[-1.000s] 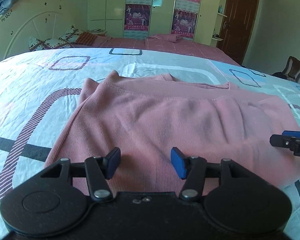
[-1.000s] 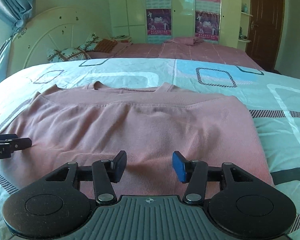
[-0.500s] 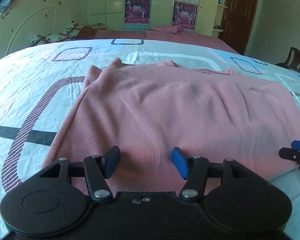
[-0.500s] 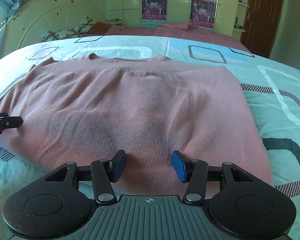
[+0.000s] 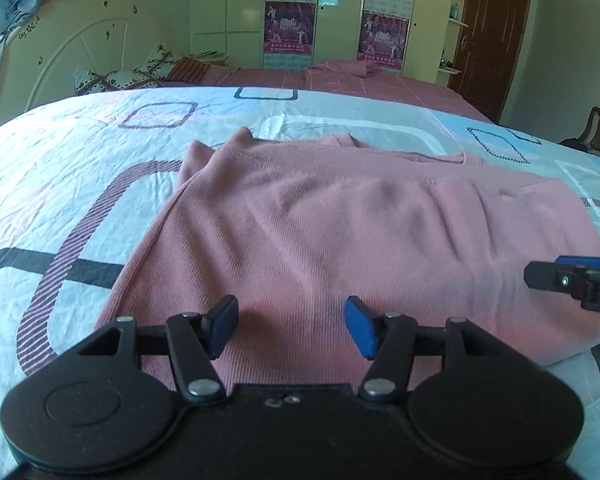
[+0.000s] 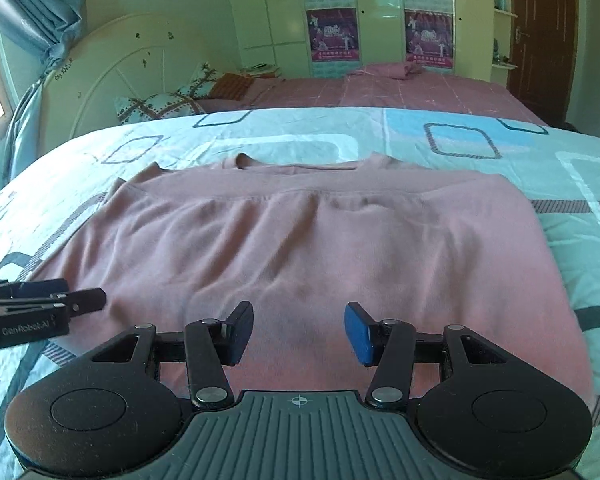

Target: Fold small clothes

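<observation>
1. Blue-padded fingers of the left gripper (image 5: 292, 326) are seen spread wide apart, with nothing held between them; pink knit cloth shows in the gap beneath.
2. Right gripper (image 6: 299, 332) is noted likewise wide open and holding nothing, its pads poised over the near hem of the same cloth. Contact with the fabric cannot be told in either view.
3. Pink garment (image 5: 340, 240) is laid flat directly ahead of both grippers, already folded over itself, a straight folded edge running across its far part with a neckline showing just beyond.
4. From the left wrist view, the right gripper's tip is seen at the right edge, over the garment's right side; from the right wrist view, the left gripper's tip is seen at the left edge, near the garment's left border.
5. Bedsheet (image 5: 80, 184), pale with blue, grey and striped rounded squares, is spread under and around the garment.
6. Farther ahead, a second bed in pink cover (image 6: 400, 88) is noted, with a white headboard (image 6: 112, 76) to the left and a brown door (image 6: 544, 32) to the right.
</observation>
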`<state>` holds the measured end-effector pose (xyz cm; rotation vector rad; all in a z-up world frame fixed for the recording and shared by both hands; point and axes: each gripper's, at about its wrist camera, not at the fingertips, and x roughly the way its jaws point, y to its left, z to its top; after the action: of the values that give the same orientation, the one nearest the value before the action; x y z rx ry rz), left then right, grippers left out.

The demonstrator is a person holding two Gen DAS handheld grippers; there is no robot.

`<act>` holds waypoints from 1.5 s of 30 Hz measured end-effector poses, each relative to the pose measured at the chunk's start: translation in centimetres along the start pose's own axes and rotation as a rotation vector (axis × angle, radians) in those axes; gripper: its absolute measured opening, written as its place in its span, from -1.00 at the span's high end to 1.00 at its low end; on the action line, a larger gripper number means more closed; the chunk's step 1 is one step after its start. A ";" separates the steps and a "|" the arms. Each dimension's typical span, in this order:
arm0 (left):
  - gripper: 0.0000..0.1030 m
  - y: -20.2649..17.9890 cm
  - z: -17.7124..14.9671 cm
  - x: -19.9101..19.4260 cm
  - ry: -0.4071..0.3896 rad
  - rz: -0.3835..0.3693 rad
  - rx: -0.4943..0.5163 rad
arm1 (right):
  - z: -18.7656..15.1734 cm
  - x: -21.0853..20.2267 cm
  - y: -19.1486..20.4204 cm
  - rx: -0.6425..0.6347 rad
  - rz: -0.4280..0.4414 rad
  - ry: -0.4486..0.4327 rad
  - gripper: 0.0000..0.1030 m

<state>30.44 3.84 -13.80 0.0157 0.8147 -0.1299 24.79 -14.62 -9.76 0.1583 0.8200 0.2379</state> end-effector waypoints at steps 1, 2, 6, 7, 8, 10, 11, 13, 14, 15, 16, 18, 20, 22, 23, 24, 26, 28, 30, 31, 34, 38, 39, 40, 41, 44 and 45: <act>-0.11 0.2 -0.4 0.3 0.013 0.008 0.004 | 0.2 0.5 0.6 -0.008 0.004 -0.004 0.02; -0.11 0.2 -0.8 0.3 0.011 0.015 0.016 | 0.4 0.9 1.1 -0.014 0.009 -0.006 0.02; -0.12 0.6 -1.5 -0.2 0.010 0.014 0.024 | -0.4 3.2 2.2 -0.057 -0.010 0.048 0.02; -0.12 0.7 -1.4 -0.3 0.014 0.011 0.012 | -1.0 3.5 2.3 -0.079 -0.016 0.056 0.02; -0.12 0.8 -1.4 -0.4 0.018 0.006 0.002 | -1.5 3.4 2.4 -0.108 -0.023 0.043 0.02; -0.13 1.1 -1.3 -0.8 0.026 -0.009 -0.020 | -2.1 3.2 2.6 -0.145 -0.038 0.047 0.02; -0.14 1.4 -1.2 -1.0 0.031 -0.023 -0.038 | -2.2 3.1 2.7 -0.149 -0.041 0.053 0.02; -0.18 2.1 -1.1 -1.5 0.047 -0.044 -0.090 | -2.3 2.9 2.6 -0.145 -0.046 0.064 0.02; -0.21 2.5 -1.0 -1.7 0.055 -0.056 -0.120 | -2.1 2.6 2.5 -0.130 -0.038 0.067 0.01; -0.33 2.8 -1.0 -2.0 0.064 -0.067 -0.147 | -1.8 2.3 2.4 -0.110 -0.027 0.064 0.01; -0.44 3.2 -1.0 -2.2 0.080 -0.079 -0.179 | -1.5 2.0 2.3 -0.086 -0.014 0.055 0.01; -0.48 3.6 -1.2 -2.6 0.100 -0.099 -0.212 | -0.8 1.4 2.3 -0.039 -0.006 0.032 0.01; -0.53 3.9 -1.5 -2.8 0.119 -0.109 -0.230 | 0.0 1.0 2.5 -0.003 0.007 0.022 0.01; -0.57 4.6 -1.8 -2.8 0.150 -0.120 -0.277 | 0.6 0.9 3.0 0.003 0.009 0.022 0.01; -0.57 5.1 -2.0 -2.8 0.159 -0.131 -0.309 | 0.8 0.9 3.2 0.001 0.005 0.020 0.01; -0.57 5.6 -2.3 -2.9 0.161 -0.142 -0.341 | 1.0 0.8 3.5 0.002 0.003 0.016 0.01; -0.57 6.2 -2.6 -3.0 0.154 -0.163 -0.377 | 1.4 0.6 4.0 0.010 0.007 0.007 0.01; -0.62 6.5 -2.7 -2.8 0.150 -0.181 -0.387 | 1.7 0.8 4.5 0.011 0.003 0.005 0.01; -0.68 6.7 -2.8 -2.3 0.139 -0.195 -0.419 | 1.9 1.3 5.0 0.010 -0.009 0.005 0.01; -0.75 6.8 -2.7 -2.1 0.127 -0.204 -0.446 | 1.9 1.8 5.1 0.014 -0.021 0.010 0.01; -0.84 7.1 -2.5 -1.1 0.089 -0.229 -0.533 | 1.7 3.2 4.9 0.032 -0.055 0.036 0.01; -0.84 7.6 -2.0 0.2 0.029 -0.257 -0.616 | 1.0 4.7 4.3 0.036 -0.075 0.068 0.01; -0.82 7.7 -1.9 0.6 0.017 -0.268 -0.635 | 0.9 4.8 4.4 0.029 -0.078 0.067 0.01; -0.75 8.0 -1.7 1.0 0.001 -0.284 -0.661 | 0.9 4.9 4.4 0.017 -0.082 0.068 -0.03; -0.69 8.3 -1.6 1.4 -0.012 -0.293 -0.682 | 0.9 5.0 4.5 0.007 -0.084 0.069 -0.11; -0.62 9.1 -1.1 2.7 -0.053 -0.323 -0.751 | 1.1 5.3 4.7 -0.013 -0.095 0.076 -0.15; -0.53 9.2 -0.9 3.0 -0.064 -0.327 -0.763 | 1.3 5.3 4.6 -0.010 -0.095 0.075 -0.16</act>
<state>32.97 12.70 -16.96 -0.8391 0.7561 -0.1199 28.52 -8.79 -11.54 0.1011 0.8981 0.1587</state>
